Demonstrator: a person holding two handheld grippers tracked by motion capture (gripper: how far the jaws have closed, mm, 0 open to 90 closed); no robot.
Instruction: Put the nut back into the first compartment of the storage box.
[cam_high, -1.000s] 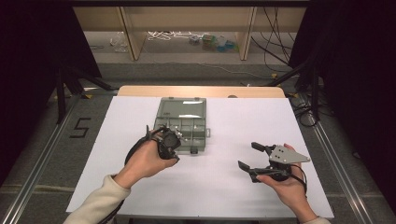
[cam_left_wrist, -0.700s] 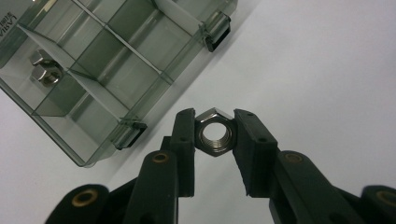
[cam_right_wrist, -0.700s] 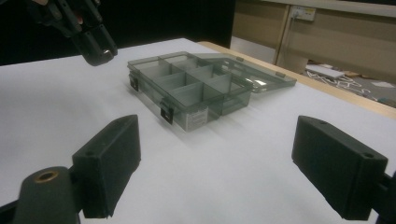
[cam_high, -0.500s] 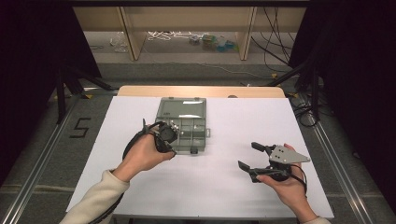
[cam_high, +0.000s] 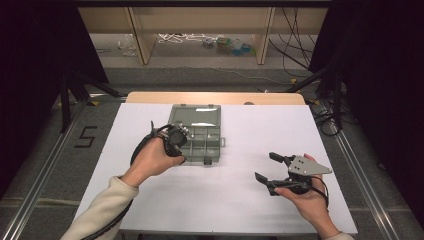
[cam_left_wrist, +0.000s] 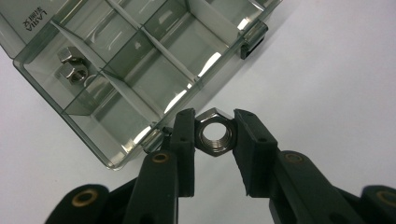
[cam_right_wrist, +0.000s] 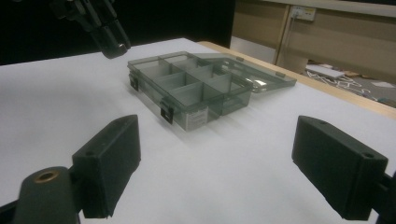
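My left tongs are pinching a shiny metal nut. The nut has six sides and a round hole in the middle. It sits right between the two black pads, near their tips. One pad presses on one flat side of the nut and the other pad presses on the opposite flat side. The hole faces the camera on the tongs.

Seen from above, my left hand holds these tongs over the near left part of a grey see-through box. The box lies open on the white table, with its lid folded back flat on the far side. In the left gripper view the nut hangs above the white table just beside the box's near wall, close to a small black clasp. The nut is not inside the box.

The box is split into little rooms by thin walls. One corner room has two more nuts lying in it, well away from the nut I hold.

My right tongs are spread wide with nothing between them. My right hand holds them low over the table, well apart from the box, with the tips pointing toward it. Between their two pads I see the box farther off.
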